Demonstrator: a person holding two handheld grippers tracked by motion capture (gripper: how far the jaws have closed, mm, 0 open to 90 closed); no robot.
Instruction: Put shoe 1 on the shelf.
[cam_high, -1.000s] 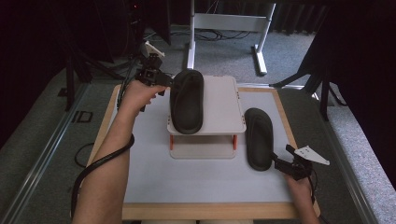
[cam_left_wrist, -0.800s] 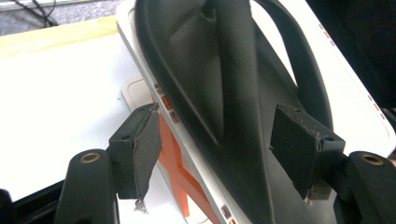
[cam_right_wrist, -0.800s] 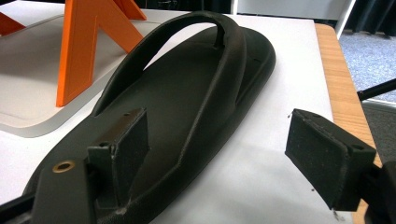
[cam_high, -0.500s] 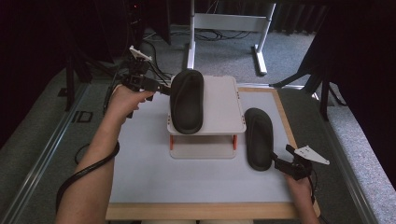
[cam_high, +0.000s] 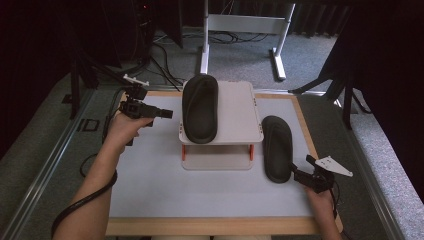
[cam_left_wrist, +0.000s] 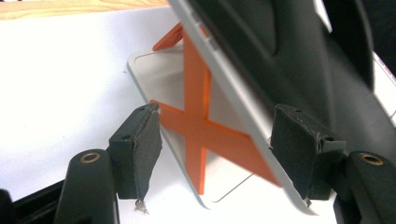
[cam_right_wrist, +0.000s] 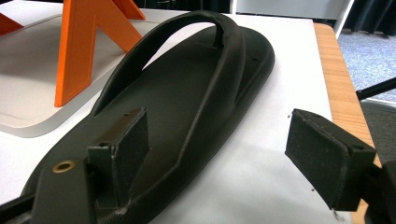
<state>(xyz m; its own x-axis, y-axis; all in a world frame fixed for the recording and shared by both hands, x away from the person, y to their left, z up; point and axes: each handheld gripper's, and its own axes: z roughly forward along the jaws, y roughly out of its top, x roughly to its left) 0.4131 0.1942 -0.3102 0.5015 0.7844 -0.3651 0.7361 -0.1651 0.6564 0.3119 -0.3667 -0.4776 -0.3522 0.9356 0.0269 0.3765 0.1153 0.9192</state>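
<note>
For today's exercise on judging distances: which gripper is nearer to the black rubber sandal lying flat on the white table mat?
Right. The right gripper sits at the black rubber sandal's near end, jaws open. The left gripper is beyond the raised white shelf.

A white mat (cam_high: 150, 185) covered the table, framed by a wooden border (cam_high: 210, 226) along its near edge. Beyond the table's far edge, grey carpet (cam_high: 240, 55) carried a white metal frame (cam_high: 245, 25) on two legs, with black cables (cam_high: 165, 55) trailing toward the far left corner
</note>
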